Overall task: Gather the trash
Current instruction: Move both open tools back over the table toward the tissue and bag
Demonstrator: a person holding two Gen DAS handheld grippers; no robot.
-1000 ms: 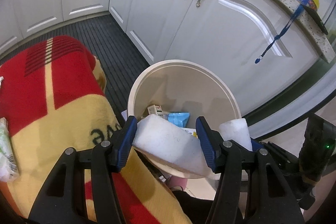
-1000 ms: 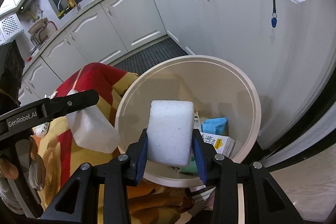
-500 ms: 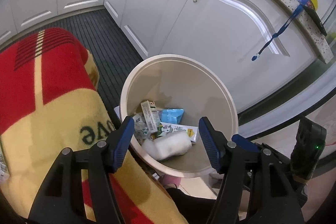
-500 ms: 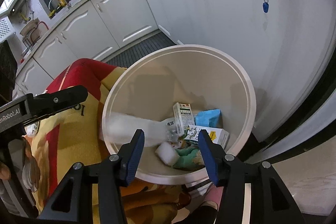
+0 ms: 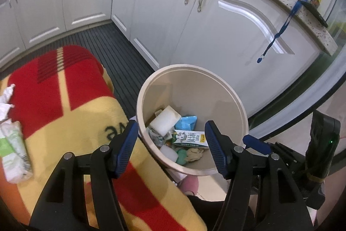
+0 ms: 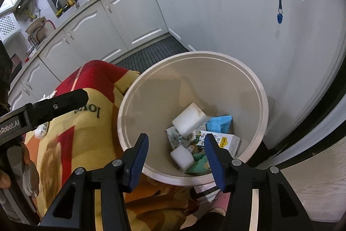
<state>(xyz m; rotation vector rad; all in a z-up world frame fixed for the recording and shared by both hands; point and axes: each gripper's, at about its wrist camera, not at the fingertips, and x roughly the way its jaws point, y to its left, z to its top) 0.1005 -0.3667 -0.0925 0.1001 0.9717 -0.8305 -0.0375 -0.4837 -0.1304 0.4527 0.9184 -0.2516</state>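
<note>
Left wrist view: we hold the left gripper (image 5: 170,140) over the bin (image 5: 235,96), jaws parted, nothing between them. The right gripper (image 6: 176,156) hangs likewise agape and empty. Inside lie two white sponge blocks (image 6: 189,118), a carton (image 5: 189,139), and a blue packet (image 6: 219,123).

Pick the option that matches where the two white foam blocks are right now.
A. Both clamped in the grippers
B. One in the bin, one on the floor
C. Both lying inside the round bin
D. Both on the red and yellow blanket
C: the larger white foam block and the smaller one both lie among the trash inside the round bin, and both grippers' jaws stand empty above it.
</note>
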